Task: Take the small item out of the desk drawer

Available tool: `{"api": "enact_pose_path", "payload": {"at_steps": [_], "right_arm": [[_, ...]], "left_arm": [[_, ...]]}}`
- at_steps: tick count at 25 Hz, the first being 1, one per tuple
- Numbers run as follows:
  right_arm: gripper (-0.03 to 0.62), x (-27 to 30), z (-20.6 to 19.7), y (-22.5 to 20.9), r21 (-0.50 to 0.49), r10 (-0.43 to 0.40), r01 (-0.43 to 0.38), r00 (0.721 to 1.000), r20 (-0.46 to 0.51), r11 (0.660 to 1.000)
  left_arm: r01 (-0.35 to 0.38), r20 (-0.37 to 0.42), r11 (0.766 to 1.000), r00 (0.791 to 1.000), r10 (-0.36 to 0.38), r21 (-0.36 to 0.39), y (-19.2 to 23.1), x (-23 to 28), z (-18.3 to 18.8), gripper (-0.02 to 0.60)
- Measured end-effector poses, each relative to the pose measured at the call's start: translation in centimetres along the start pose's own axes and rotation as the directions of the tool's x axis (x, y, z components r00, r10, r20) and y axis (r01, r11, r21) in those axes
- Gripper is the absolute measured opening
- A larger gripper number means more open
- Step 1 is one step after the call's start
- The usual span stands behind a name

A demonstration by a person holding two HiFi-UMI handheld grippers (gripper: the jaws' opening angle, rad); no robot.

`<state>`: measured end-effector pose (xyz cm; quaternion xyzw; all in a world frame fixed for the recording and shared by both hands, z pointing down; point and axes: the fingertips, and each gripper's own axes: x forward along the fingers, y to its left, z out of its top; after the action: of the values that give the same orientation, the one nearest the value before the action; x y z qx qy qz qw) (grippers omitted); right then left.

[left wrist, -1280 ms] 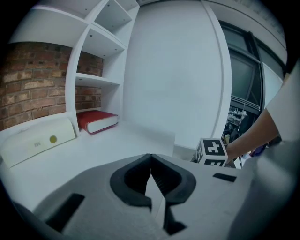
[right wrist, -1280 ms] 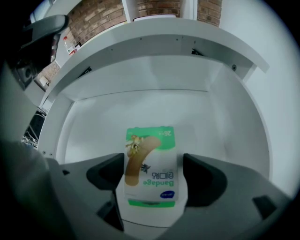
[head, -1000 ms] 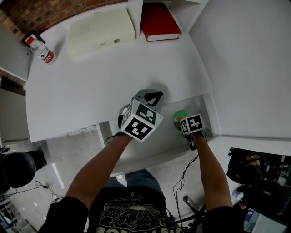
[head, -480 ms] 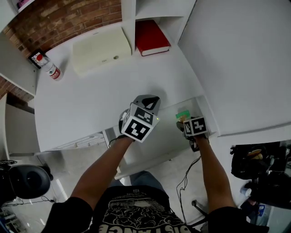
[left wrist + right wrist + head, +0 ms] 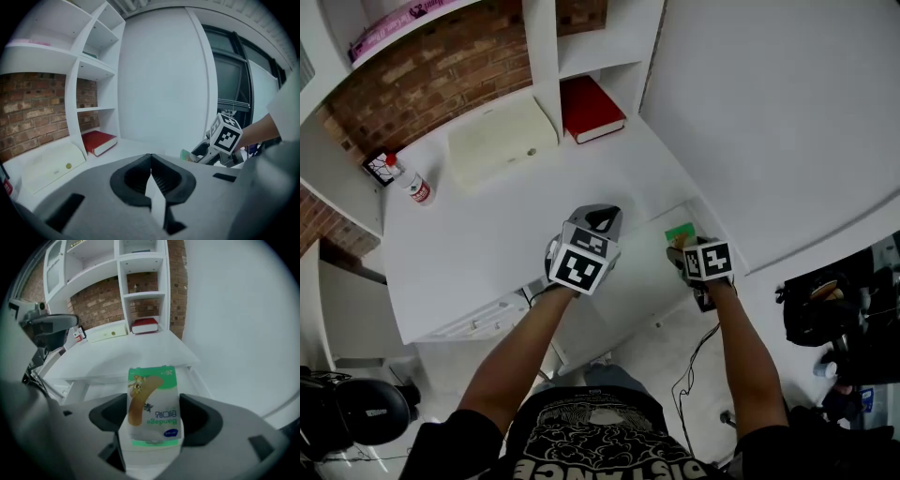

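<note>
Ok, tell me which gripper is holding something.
The right gripper: its jaws grip a green bandage pack. The left gripper has its jaws shut and empty.

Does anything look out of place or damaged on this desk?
Nothing looks spilled or damaged. Only the white desk drawer stands open, with the green-and-white bandage box in the right gripper.

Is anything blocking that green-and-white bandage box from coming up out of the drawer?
Nothing visible does. The green-and-white bandage box is gripped in the right gripper, and the space above the open white drawer looks free.
</note>
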<state>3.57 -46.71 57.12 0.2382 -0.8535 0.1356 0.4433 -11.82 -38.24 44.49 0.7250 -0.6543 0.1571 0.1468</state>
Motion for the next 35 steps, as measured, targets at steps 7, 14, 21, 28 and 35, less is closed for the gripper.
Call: {"api": "enact_pose_path", "payload": {"at_steps": [7,14,21,28,35], "right_arm": [[0.347,-5.4,1.5,1.1,0.058,-0.070,0.063,0.990,0.124,0.996],[0.347,-10.3,2.6,3.1,0.111,-0.128,0.103,0.961,0.244,0.988],[0.347,-14.5,3.3,6.0,0.180,-0.186,0.128,0.915,0.358,0.975],[0.347,-18.8,3.9,8.8,0.213,-0.231,0.146,0.856,0.462,0.966],[0.347,-22.1,3.4,11.0,0.249,-0.279,0.167,0.798,0.534,0.954]], "left_arm": [[0.024,0.033,1.000,0.999,-0.024,0.020,-0.6,-2.7,1.2,0.008],[0.042,0.061,0.998,0.997,-0.045,0.051,-0.8,-5.4,2.3,0.008],[0.066,0.084,0.995,0.994,-0.072,0.075,-1.3,-8.2,2.5,0.008],[0.097,0.097,0.990,0.989,-0.107,0.105,-2.7,-10.4,2.5,0.008],[0.101,0.103,0.988,0.988,-0.114,0.120,-3.1,-12.5,1.3,0.008]]}}
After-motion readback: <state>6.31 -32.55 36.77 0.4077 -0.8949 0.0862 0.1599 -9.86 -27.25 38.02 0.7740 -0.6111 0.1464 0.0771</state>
